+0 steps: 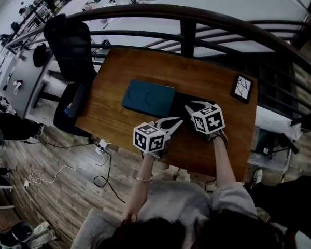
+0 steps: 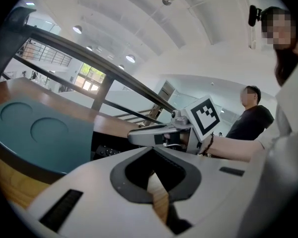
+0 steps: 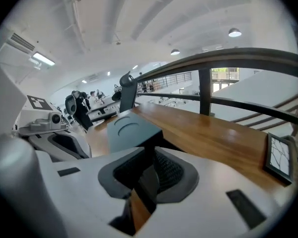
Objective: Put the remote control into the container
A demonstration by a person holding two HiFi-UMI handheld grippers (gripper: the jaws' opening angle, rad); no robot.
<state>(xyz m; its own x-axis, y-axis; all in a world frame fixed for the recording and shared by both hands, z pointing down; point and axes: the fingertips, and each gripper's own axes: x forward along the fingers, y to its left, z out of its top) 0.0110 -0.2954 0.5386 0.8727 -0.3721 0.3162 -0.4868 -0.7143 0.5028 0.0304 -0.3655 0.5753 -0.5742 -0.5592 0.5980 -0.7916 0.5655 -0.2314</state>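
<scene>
The black remote control [image 2: 105, 151] shows its buttons low on the table beside a teal box [image 1: 147, 97] with two round dents in its top. In the head view a black flat shape [image 1: 194, 101] lies right of that box; I cannot tell how much of it is remote and how much container. My right gripper [image 1: 188, 108] reaches onto it, and a dark slab, the remote [image 3: 147, 180], sits pinched between its jaw tips. My left gripper [image 1: 180, 121] hovers just in front, tips together, nothing in it.
The wooden table [image 1: 124, 66] stands against a dark curved railing [image 1: 186, 32]. A small black-framed picture [image 1: 242, 88] lies at the back right corner. A black office chair [image 1: 70, 51] stands off the left edge. Cables trail on the floor [image 1: 101, 162].
</scene>
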